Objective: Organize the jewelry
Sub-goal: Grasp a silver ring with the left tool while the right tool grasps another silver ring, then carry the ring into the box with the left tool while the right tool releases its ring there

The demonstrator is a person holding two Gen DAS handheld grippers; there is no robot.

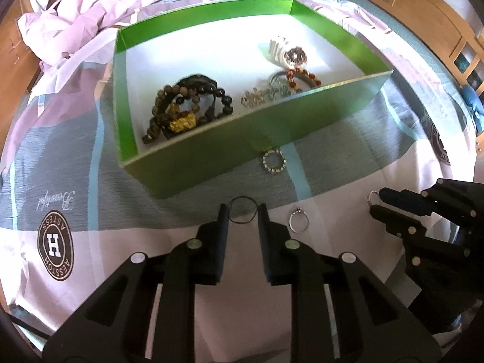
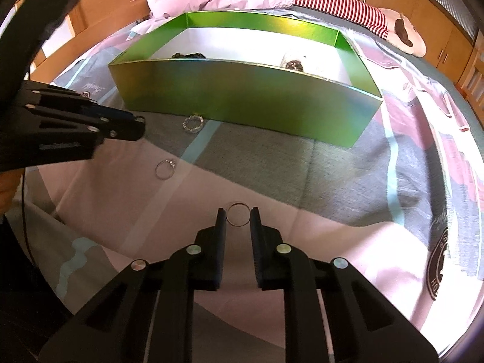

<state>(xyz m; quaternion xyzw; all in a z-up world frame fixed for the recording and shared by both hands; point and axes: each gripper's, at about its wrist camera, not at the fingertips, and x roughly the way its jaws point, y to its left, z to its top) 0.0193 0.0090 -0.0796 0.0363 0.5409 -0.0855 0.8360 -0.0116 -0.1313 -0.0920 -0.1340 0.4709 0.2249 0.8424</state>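
Note:
A green box [image 1: 211, 157] on the bed holds bead bracelets [image 1: 187, 103], a watch [image 1: 287, 53] and small pieces. My left gripper [image 1: 242, 211] brackets a thin black ring [image 1: 243, 210] that spans the gap between its fingertips. A stone-set silver ring [image 1: 298, 219] lies just right of it. A jewelled round piece [image 1: 274, 161] lies against the box front. My right gripper [image 2: 238, 214] brackets a plain silver ring [image 2: 238, 214] between its fingertips; it shows in the left wrist view [image 1: 374, 201] too. In the right wrist view the left gripper [image 2: 137, 127] is near the jewelled piece [image 2: 193, 123].
The bedsheet [image 1: 75, 163] has grey, pink and blue patches with round logos. A crumpled pink duvet [image 1: 75, 12] lies behind the box. A red-striped plush toy [image 2: 348, 9] lies at the bed's far side. Wooden cabinets [image 1: 423, 15] surround the bed.

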